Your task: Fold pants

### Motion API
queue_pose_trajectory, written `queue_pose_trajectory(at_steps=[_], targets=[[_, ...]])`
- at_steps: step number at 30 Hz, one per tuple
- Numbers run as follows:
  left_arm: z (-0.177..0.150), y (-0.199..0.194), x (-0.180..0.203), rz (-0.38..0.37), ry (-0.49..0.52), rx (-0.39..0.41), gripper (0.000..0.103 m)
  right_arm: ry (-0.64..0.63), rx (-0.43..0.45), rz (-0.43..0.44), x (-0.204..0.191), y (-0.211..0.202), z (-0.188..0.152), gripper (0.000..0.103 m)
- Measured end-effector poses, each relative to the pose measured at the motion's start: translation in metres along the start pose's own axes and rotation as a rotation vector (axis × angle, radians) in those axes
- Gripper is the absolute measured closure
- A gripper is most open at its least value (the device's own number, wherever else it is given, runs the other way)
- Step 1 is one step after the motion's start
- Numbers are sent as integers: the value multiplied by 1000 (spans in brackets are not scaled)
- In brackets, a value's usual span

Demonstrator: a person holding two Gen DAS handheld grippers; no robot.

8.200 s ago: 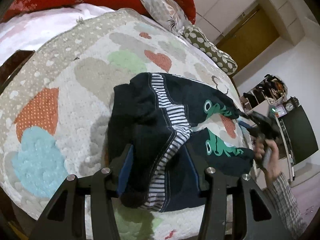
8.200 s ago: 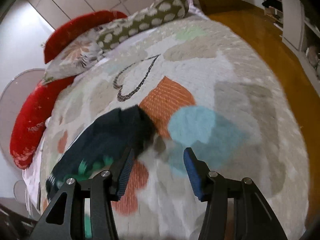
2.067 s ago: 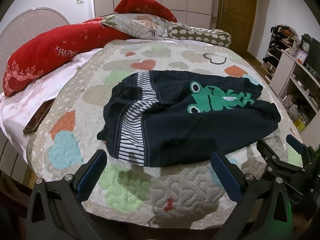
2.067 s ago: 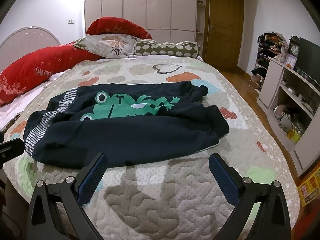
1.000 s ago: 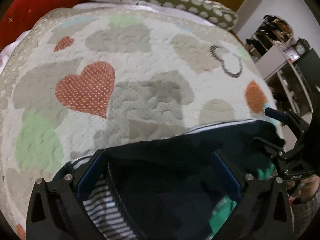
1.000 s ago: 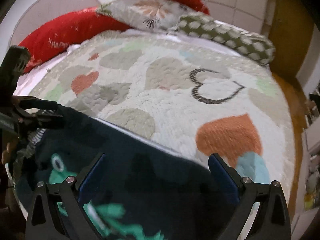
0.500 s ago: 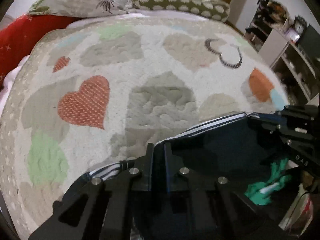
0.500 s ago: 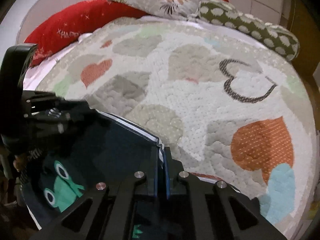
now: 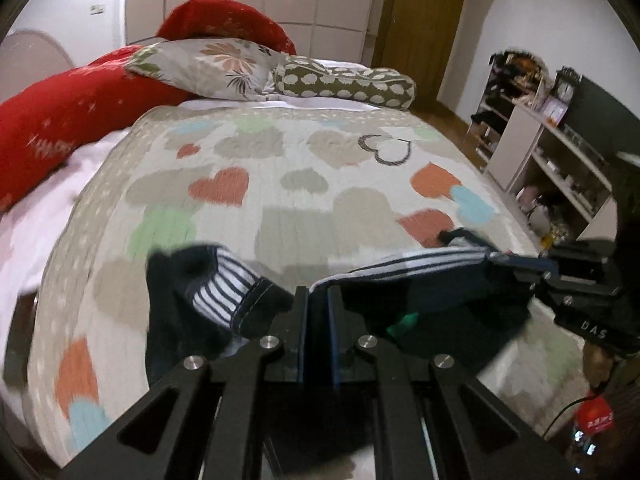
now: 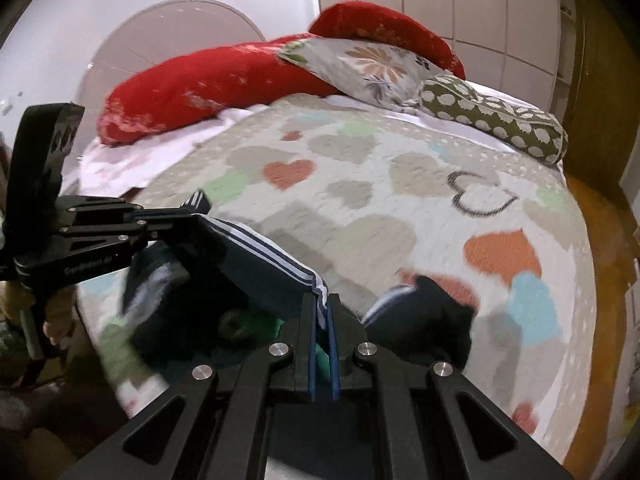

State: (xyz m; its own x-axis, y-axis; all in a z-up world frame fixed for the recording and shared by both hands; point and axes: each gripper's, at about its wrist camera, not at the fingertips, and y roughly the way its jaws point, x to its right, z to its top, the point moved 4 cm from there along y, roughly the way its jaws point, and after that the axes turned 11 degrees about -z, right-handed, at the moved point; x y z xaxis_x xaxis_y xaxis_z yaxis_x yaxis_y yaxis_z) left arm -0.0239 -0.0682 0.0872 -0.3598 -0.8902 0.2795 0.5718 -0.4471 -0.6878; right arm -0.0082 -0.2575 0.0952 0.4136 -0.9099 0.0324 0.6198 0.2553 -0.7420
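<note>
The dark navy pants (image 9: pixel 432 296) with a striped waistband (image 9: pixel 420 264) and a green frog print hang lifted above the heart-patterned quilt (image 9: pixel 304 184). My left gripper (image 9: pixel 318 294) is shut on the pants' edge. My right gripper (image 10: pixel 324 300) is shut on the striped waistband (image 10: pixel 272 256) at the other end. The fabric stretches between both grippers; loose parts (image 10: pixel 424 312) droop onto the quilt (image 10: pixel 380 216). The right gripper also shows at the right in the left wrist view (image 9: pixel 560 276), and the left gripper at the left in the right wrist view (image 10: pixel 168 220).
Red (image 9: pixel 72 108), floral (image 9: pixel 208 64) and dotted (image 9: pixel 344 80) pillows lie at the head of the bed. A shelf unit (image 9: pixel 552 160) stands to the bed's right. A wooden door (image 9: pixel 420 16) is at the back.
Both grippers, open a second ago, have shut on the pants' waistband edge and lifted it off the quilt, pulling back toward the foot of the bed.
</note>
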Motion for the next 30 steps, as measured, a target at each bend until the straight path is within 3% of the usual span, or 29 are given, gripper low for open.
queue_pose_trajectory(at_steps=[3,4,8,12,14,18,20,21,22,24,25,26,27,30], targets=[[-42,-14,-1,-7,-55,-7,87,18,-5,31,-19,-15,-37,97],[-54,-14,-4,-2,-72,-15,79,22,-18,31,-25,-16,-52,96],[-85,-23,-19,-6,-129,-39,64,60,-70,-35,-31,-10,-104,93],[-66,-32,-27,-8,-158,35,55,142,-48,-44,-22,-20,-124,93],[-50,-31,-26,-16,-164,67,38,190,-10,-51,-14,-28,-119,93],[-19,-11,-21,-8,-147,110,35,262,74,1,-8,-37,-83,91],[-16,7,-23,35,-137,85,35,246,71,-92,-10,-26,-61,60],[-20,18,-26,69,-133,70,35,229,70,-157,-11,-19,-54,29],[-26,25,-28,88,-133,57,35,206,80,-226,-13,-10,-47,22],[-43,38,-36,114,-147,14,35,165,70,-317,-16,9,-40,22],[-50,43,-39,116,-157,0,35,130,52,-371,-17,21,-38,28],[-56,46,-42,120,-165,-7,35,92,35,-417,-16,32,-38,41],[-61,48,-44,126,-160,-5,35,62,13,-458,-14,40,-41,90],[-65,48,-39,145,-99,10,31,173,-15,-466,18,37,-60,94]])
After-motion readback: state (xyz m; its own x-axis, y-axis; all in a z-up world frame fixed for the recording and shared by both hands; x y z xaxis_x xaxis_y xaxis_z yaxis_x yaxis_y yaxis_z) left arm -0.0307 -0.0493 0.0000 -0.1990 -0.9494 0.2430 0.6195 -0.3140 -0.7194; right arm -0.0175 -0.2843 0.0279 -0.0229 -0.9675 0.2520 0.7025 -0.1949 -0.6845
